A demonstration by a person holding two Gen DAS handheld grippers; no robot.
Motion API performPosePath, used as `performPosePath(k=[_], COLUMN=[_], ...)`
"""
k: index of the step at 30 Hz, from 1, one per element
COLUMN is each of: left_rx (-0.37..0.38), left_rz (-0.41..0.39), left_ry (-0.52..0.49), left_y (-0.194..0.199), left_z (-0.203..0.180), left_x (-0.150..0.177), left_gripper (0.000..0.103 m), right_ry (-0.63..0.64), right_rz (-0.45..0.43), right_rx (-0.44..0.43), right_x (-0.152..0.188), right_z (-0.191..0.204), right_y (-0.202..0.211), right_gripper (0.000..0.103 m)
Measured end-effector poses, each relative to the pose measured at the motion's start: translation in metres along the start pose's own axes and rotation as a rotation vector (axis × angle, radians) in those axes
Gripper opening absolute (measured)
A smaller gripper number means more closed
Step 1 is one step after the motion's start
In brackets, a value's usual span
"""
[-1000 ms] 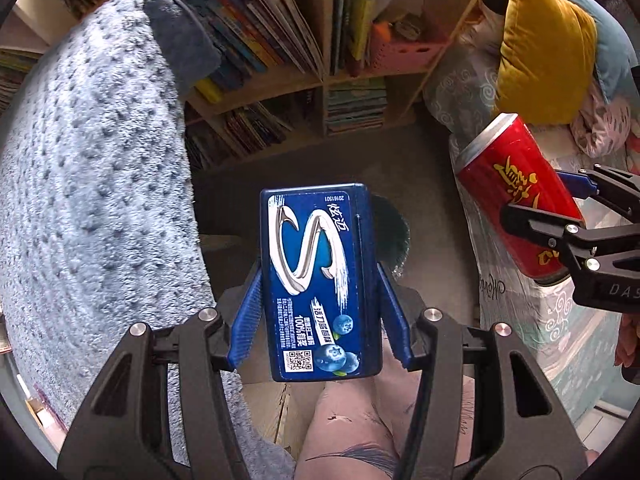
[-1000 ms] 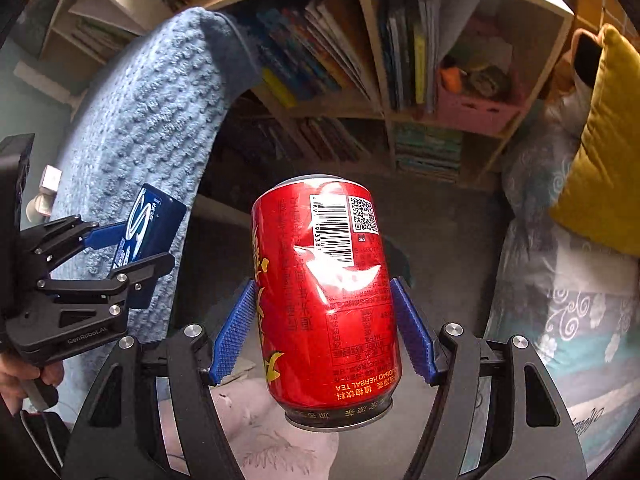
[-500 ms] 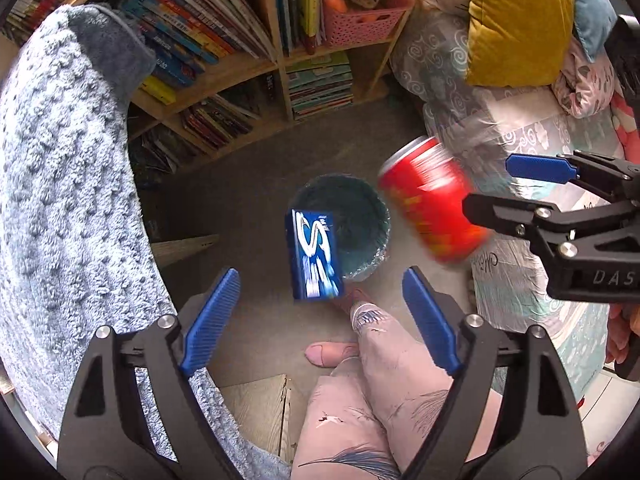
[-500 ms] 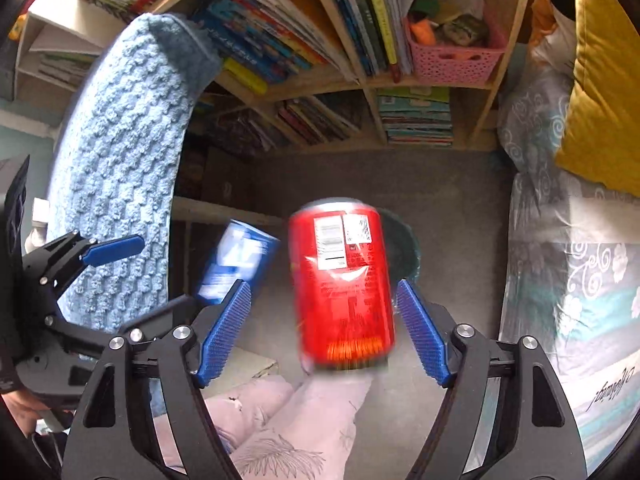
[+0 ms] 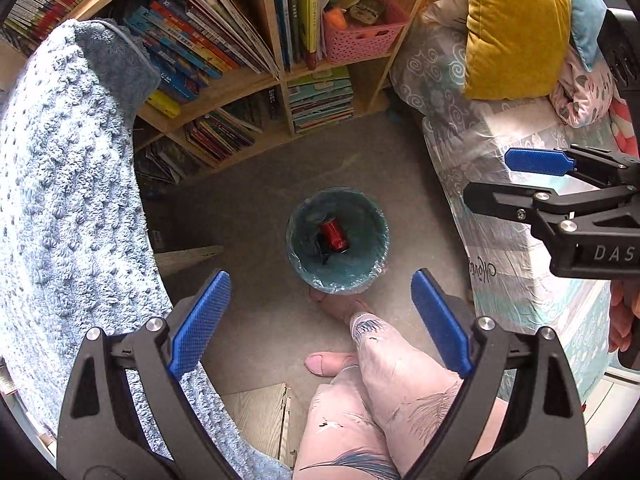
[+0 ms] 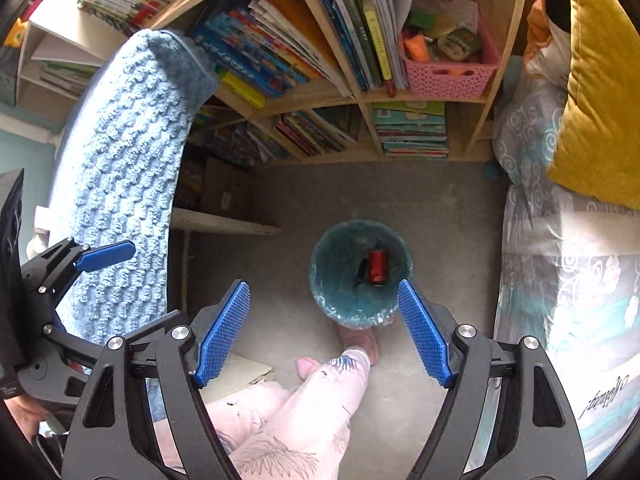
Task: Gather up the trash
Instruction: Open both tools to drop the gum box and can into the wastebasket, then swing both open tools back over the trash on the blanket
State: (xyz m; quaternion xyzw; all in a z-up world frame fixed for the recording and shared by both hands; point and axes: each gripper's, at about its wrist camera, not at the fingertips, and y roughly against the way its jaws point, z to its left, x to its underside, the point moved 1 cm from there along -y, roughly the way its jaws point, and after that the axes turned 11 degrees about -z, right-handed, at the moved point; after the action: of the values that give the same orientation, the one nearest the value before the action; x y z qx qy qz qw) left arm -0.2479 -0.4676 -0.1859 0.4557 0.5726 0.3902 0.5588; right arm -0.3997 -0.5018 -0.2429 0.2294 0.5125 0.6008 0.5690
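red can in teal bin (mustard cushion, pink basket).

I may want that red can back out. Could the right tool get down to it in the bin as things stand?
Probably yes: the right tool is open and empty above the bin, whose mouth is uncovered. The red can lies deep inside beside a dark item, so it's a long drop.

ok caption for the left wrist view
Left claw opening, nothing between its pads, above the lined bin holding a red can.
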Motion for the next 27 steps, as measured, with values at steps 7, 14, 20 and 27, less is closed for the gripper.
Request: performPosePath(k=[7, 14, 20, 27], left_rx=[-0.008, -0.066, -0.180, -0.364], left_rz=[-0.025, -0.093, -0.165, -0.191], left_ry=[0.044, 0.165, 0.371, 0.624], left_y=[0.013, 0.052, 0.104, 0.163], left_z=[0.012, 0.056, 0.116, 0.176], left_x=[0.001, 0.014, 0.056, 0.140], left_gripper=[0.089, 0.089, 0.089, 0.090], right_ry=[0.033, 0.167, 0.392, 0.667], right_rz=[-0.017, -0.032, -0.050, -0.026], right_rx=[-0.028, -0.080, -0.197, -0.376], right_x=[-0.009, -0.033, -0.064, -0.073], right_z=[0.009, 0.047, 0.126, 0.240], right_y=[0.004, 0.007, 0.007, 0.010], right_gripper=[0.077, 0.077, 0.087, 0.088])
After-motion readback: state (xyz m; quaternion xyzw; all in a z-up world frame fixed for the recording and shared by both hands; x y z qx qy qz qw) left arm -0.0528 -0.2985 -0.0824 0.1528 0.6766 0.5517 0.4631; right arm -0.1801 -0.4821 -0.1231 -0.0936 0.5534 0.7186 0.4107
